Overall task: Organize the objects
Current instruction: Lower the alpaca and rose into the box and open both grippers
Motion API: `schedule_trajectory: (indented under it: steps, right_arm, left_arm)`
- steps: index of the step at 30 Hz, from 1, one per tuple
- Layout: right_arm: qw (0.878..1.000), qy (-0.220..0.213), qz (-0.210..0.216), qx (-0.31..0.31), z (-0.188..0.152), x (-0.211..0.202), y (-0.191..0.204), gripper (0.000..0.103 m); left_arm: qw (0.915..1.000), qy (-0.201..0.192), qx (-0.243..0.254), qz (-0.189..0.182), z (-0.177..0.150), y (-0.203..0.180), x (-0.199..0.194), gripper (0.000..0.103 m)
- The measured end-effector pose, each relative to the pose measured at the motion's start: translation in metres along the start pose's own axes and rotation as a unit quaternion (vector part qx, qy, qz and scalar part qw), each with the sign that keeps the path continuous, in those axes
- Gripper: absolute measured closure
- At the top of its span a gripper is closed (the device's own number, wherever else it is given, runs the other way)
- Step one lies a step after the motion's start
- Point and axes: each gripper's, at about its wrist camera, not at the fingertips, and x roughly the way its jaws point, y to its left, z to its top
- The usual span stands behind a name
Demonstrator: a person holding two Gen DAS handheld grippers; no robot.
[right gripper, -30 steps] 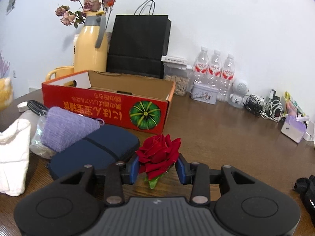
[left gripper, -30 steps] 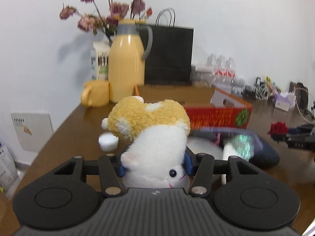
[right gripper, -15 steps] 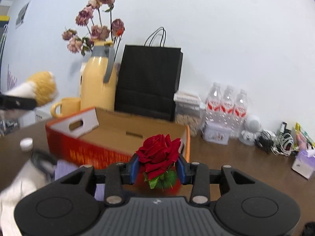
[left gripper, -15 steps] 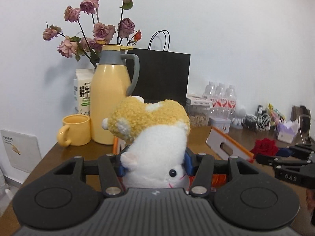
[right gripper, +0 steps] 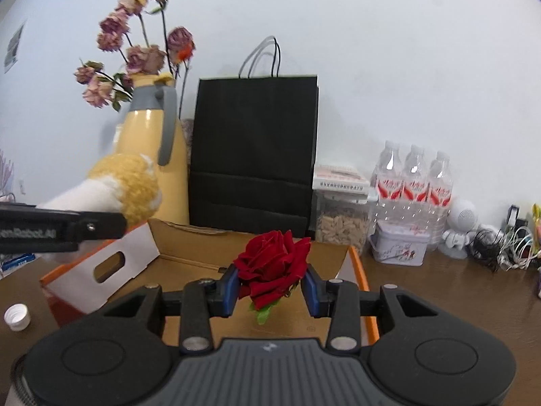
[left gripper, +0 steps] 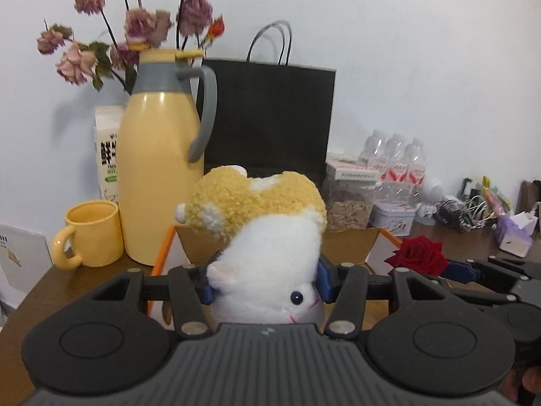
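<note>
1. Left wrist view: the left hand-held gripper (left gripper: 265, 287) stays clenched on the plush hamster (left gripper: 267, 243); the cardboard box (left gripper: 358, 243), earlier off to its right, now opens just beyond its fingers.
2. Right wrist view: the right hand-held gripper (right gripper: 270, 287), grasping the red rose (right gripper: 272, 264), has risen from the bench (right gripper: 439, 287) to above the box's floor, so both look ready to drop in.

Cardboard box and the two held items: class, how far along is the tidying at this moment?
Done: nothing can be seen resting in the cardboard box; its visible floor looks bare. In hand: the left gripper clamps the plush hamster, and the right gripper clamps the red rose, both held above the open box. Left: releasing both inside. The white bottle cap sits outside on the table.
</note>
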Motion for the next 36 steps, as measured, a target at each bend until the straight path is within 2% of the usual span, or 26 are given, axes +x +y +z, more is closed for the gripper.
schedule_trajectory:
  steps: [2,7,12,14,16,17,18,19,20,21,24,25,36]
  right_arm:
    - [1.0,0.008,-0.001,0.005,-0.003,0.009,-0.001,0.066]
    - [0.999,0.031,-0.001,0.01,-0.013,0.022,-0.004,0.066]
    - [0.999,0.04,-0.002,0.01,-0.018,0.025,-0.002,0.065]
    - [0.999,0.041,-0.001,0.009,-0.018,0.024,-0.001,0.064]
    - [0.999,0.043,0.0,0.008,-0.019,0.023,-0.001,0.062]
    - [0.999,0.043,0.001,0.008,-0.019,0.023,-0.001,0.057]
    - [0.999,0.045,0.001,0.009,-0.019,0.023,-0.001,0.047]
    - [0.999,0.045,0.0,0.011,-0.02,0.022,-0.001,0.041]
    - [0.999,0.044,-0.001,0.012,-0.02,0.022,-0.002,0.029]
    - [0.999,0.043,-0.002,0.013,-0.02,0.022,-0.002,0.019]
    - [0.999,0.04,-0.003,0.016,-0.02,0.02,-0.003,0.002]
    - [0.999,0.042,-0.003,0.017,-0.02,0.019,-0.003,0.0]
    - [0.999,0.032,0.001,0.011,-0.015,0.004,0.001,0.0]
  left_arm:
    - [0.9999,0.013,-0.002,0.011,-0.004,0.0,0.014,0.05]
    - [0.9986,0.052,0.006,0.006,-0.019,0.0,0.034,0.05]
    - [0.9986,0.052,0.005,0.008,-0.022,0.002,0.032,0.049]
    - [0.9985,0.053,0.005,0.01,-0.022,0.002,0.032,0.047]
    - [0.9987,0.048,0.004,0.015,-0.021,0.001,0.03,0.037]
    - [0.9989,0.043,0.005,0.016,-0.021,0.001,0.028,0.031]
    - [0.9991,0.039,0.008,0.017,-0.02,-0.001,0.027,0.019]
    - [0.9992,0.034,0.01,0.017,-0.021,-0.002,0.025,0.012]
    - [0.9994,0.029,0.013,0.017,-0.02,-0.002,0.023,0.008]
    - [0.9994,0.024,0.015,0.018,-0.02,-0.003,0.021,0.0]
    - [0.9995,0.007,0.017,0.024,-0.02,-0.006,0.017,0.0]
    - [0.9995,0.006,0.018,0.024,-0.02,-0.007,0.017,0.0]
    - [0.9997,-0.01,0.0,0.023,-0.014,-0.002,0.004,0.0]
